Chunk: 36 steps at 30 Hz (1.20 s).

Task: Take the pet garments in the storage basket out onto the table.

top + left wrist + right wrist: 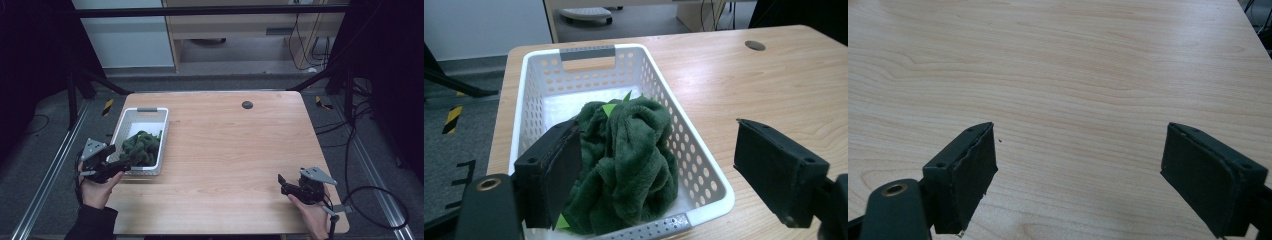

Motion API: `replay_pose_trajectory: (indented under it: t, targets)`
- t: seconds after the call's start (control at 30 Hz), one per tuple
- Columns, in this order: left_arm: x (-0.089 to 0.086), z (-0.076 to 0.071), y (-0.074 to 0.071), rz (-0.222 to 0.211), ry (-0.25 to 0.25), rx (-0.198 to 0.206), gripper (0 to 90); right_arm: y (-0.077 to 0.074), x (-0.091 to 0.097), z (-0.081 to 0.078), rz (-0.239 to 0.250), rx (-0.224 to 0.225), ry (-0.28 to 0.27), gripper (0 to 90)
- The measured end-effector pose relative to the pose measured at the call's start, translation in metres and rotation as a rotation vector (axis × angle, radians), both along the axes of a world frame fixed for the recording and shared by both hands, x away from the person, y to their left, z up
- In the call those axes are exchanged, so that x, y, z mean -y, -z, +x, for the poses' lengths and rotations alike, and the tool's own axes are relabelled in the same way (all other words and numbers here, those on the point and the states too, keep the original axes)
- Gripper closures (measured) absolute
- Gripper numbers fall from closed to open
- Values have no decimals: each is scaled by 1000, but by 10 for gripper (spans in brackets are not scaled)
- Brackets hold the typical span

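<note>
Black jaws of the left gripper (654,175) rise at the bottom of the left gripper view, spread wide apart and holding nothing. One jaw stands inside the near end of a white perforated plastic basket (526,110), its pad just beside a crumpled dark green plush cloth (626,160); the other jaw stands outside the basket wall, over the tabletop (774,90). Whether the inner pad touches the cloth cannot be told. This view resolves small bright green tags on the cloth and a grey handle insert (587,52) at the basket's far end.

From the high view, the basket (131,120) sits near the left edge of the wooden tabletop (225,150), with the cloth (141,148) piled in its near half. The left gripper (112,167) is held at the basket's near left corner. The right gripper (285,185) is well apart, near the tabletop's near right corner. A small dark round insert (247,104) lies toward the far edge.

In the right gripper view, the right gripper (1078,170) is also spread wide over bare wood grain (1073,75), empty.
</note>
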State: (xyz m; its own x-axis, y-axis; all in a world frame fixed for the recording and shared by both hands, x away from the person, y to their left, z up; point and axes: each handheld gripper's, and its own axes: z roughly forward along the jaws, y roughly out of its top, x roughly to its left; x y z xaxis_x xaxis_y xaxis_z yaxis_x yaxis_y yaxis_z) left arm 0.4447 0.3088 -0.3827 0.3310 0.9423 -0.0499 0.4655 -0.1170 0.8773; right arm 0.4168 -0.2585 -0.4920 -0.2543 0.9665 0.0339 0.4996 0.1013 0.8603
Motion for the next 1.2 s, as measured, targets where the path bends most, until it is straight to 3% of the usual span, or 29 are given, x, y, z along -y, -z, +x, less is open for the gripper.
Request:
replay_pose_trajectory:
  t: [0.2, 0.4, 0.6, 0.93, 1.2]
  targets:
    - [3, 7, -1, 14, 10, -21, 183, 0, 0, 0, -1, -1, -3, 144]
    - [7, 18, -1, 63, 31, -63, 184, 0, 0, 0, 2, -3, -6, 144]
    - [8, 25, 1, 75, 40, -90, 187, 1, 0, 0, -1, -1, -8, 144]
    - [9, 46, 11, 132, 50, -181, 193, 1, -1, 0, 2, -10, -12, 143]
    - [14, 55, 19, 152, 56, -221, 202, 2, -1, 1, -7, -11, -19, 143]
